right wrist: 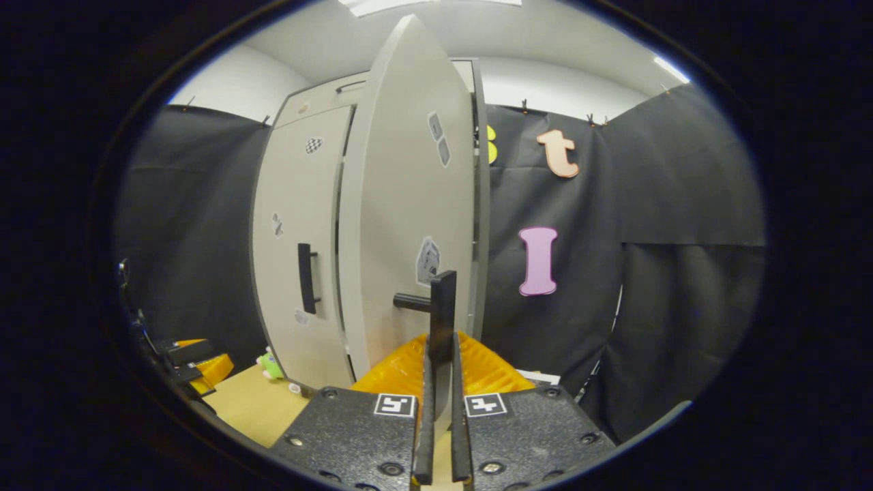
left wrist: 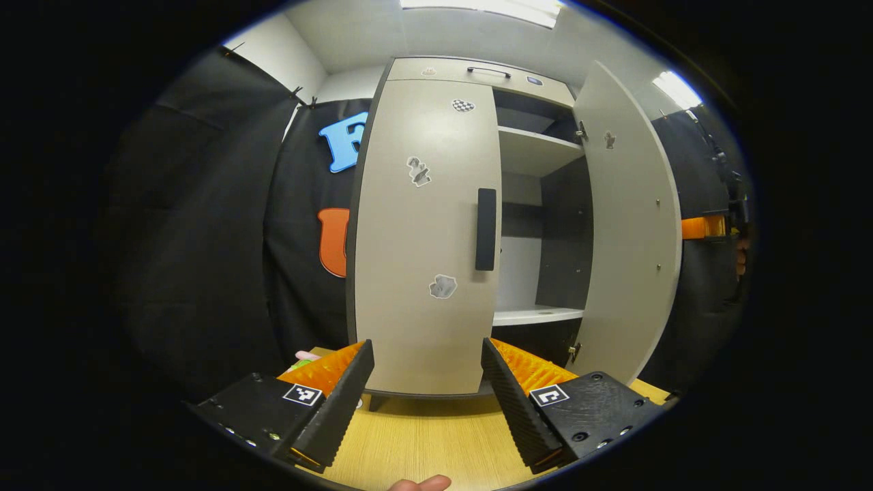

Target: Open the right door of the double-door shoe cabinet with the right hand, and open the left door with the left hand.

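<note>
The pale grey shoe cabinet stands on a wooden table. Its left door (left wrist: 423, 232) is closed, and its black vertical handle (left wrist: 485, 228) sits just above and between my left gripper's spread fingers. The left gripper (left wrist: 426, 351) is open and holds nothing, a short way in front of that door. The right door (left wrist: 627, 225) is swung wide open. In the right gripper view I see that door (right wrist: 409, 204) nearly edge-on, and my right gripper (right wrist: 440, 344) is shut on its black handle (right wrist: 443, 300). The left gripper (right wrist: 194, 361) also shows at the lower left there.
Bare shelves (left wrist: 539, 315) show inside the open right half. A drawer front with a handle (left wrist: 488, 71) runs along the cabinet's top. The wooden tabletop (left wrist: 423, 436) lies below my left fingers. A small green toy (right wrist: 271, 365) sits by the cabinet's base. Black cloth walls close in on both sides.
</note>
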Tool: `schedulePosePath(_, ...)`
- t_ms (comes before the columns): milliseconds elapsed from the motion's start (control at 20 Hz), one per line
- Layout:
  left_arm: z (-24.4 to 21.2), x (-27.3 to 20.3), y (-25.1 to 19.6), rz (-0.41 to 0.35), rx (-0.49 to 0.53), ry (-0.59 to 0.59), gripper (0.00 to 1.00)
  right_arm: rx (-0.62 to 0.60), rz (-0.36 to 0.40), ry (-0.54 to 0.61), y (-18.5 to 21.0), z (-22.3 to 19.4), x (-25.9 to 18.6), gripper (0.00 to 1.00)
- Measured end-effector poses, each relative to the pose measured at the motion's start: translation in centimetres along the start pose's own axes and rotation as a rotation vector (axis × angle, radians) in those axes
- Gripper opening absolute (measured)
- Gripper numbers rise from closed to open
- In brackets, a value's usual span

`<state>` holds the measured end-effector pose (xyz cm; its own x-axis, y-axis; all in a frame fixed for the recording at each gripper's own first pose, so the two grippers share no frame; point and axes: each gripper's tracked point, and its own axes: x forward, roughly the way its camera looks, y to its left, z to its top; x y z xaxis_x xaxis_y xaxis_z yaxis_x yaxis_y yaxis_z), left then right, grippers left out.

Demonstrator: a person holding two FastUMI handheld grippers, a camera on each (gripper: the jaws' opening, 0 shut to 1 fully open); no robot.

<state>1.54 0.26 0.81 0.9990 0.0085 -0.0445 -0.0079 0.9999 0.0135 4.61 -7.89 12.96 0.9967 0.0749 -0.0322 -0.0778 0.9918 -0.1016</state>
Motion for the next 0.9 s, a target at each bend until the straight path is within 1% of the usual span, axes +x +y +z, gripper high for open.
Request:
schedulePosePath(50,0.1,0.2,0.1,0.004,0.002,-0.002,0.95,-0.007,-0.025,-0.003,-0.8,0.0,-0.1,0.1)
schedulePosePath(100,0.1,0.3,0.3,0.009,0.004,-0.001,0.95,-0.015,-0.048,-0.006,-1.6,0.0,0.0,0.11)
schedulePosePath(250,-0.4,1.0,0.5,0.017,0.0,0.01,0.95,-0.02,-0.126,-0.018,-4.8,-0.1,-0.1,0.06)
schedulePosePath(300,-0.5,1.1,0.6,0.021,0.002,0.012,0.95,0.012,-0.105,-0.023,-5.2,0.0,0.0,0.04)
schedulePosePath(350,-0.6,1.2,0.9,0.028,0.005,0.016,0.95,0.067,-0.076,-0.027,-4.8,0.1,0.2,0.0)
schedulePosePath(400,-0.7,1.2,1.1,0.034,0.008,0.021,0.95,0.091,-0.056,-0.032,-4.7,-0.1,0.4,0.05)
schedulePosePath(450,-0.9,1.3,1.3,0.041,0.008,0.026,0.95,0.085,-0.052,-0.036,-4.8,-0.2,0.5,0.05)
schedulePosePath(550,-1.1,1.3,1.4,0.046,0.004,0.033,0.95,0.048,-0.07,-0.041,-5.2,-0.1,0.5,0.05)
schedulePosePath(650,-0.9,1.2,1.4,0.045,0.003,0.033,0.95,0.035,-0.103,-0.012,-5.0,-0.5,-0.5,0.05)
schedulePosePath(750,-1.1,0.8,1.7,0.057,0.01,0.028,0.95,0.036,-0.156,-0.056,-4.7,0.0,-2.7,0.05)
schedulePosePath(800,-1.2,0.6,1.9,0.06,0.014,0.024,0.95,0.039,-0.164,-0.091,-3.9,0.4,-3.6,0.01)
schedulePosePath(850,-1.4,0.4,1.9,0.056,0.014,0.023,0.95,0.037,-0.136,-0.109,-2.6,0.6,-4.3,0.05)
schedulePosePath(900,-1.4,0.3,1.8,0.047,0.012,0.019,0.95,0.017,-0.147,-0.119,-1.8,0.1,-5.2,0.02)
